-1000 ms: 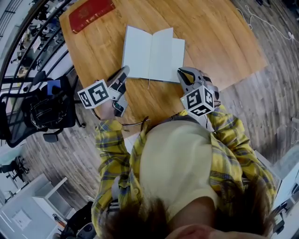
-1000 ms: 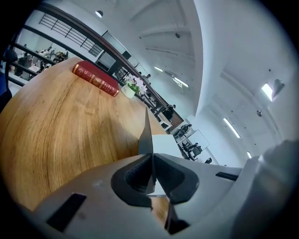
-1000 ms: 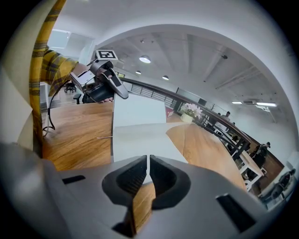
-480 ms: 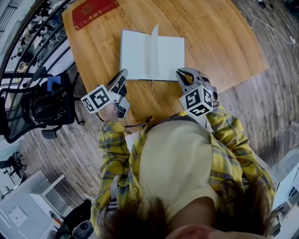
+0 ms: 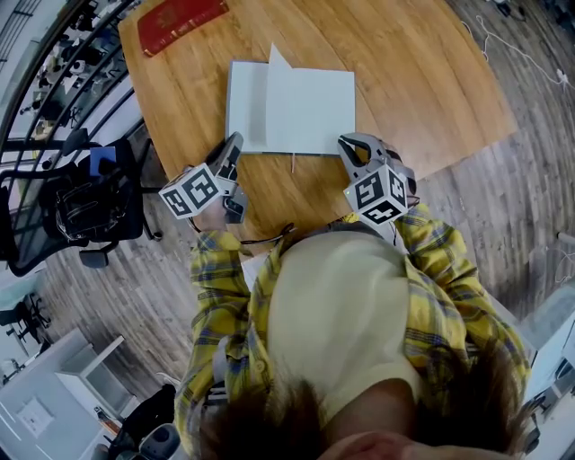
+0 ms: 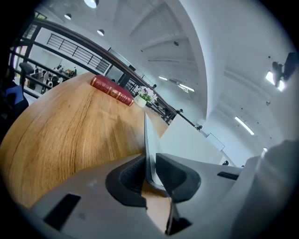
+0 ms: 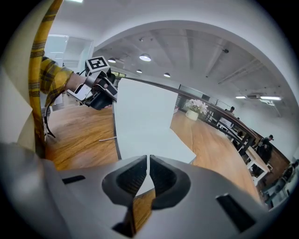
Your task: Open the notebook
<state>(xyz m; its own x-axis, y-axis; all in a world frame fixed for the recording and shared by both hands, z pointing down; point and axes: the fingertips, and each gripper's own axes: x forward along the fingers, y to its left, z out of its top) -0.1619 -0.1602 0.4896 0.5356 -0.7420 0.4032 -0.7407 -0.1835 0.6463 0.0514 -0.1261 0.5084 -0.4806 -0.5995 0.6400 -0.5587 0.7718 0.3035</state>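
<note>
A white notebook (image 5: 305,108) lies open on the wooden table (image 5: 422,81), with one page lifted and leaning left over the spine. My left gripper (image 5: 235,142) is at its near left corner. In the left gripper view the jaws (image 6: 150,172) are opening; the thin edge of the notebook's left side (image 6: 148,140) stands between them, against one pad and free of the other. My right gripper (image 5: 346,144) sits at the near right corner. Its jaws (image 7: 148,175) are pinched on a thin white sheet of the notebook (image 7: 145,121).
A red book (image 5: 184,20) lies at the table's far left edge, also in the left gripper view (image 6: 112,91). A black office chair (image 5: 72,211) stands left of the table. A small flower pot (image 7: 194,109) sits far off. The notebook's ribbon (image 5: 293,162) hangs toward me.
The loose page rose upright over the spine, then tipped further left. The notebook's left side came down flatter and slid a little left, and the left gripper sank with it. The right gripper stayed put.
</note>
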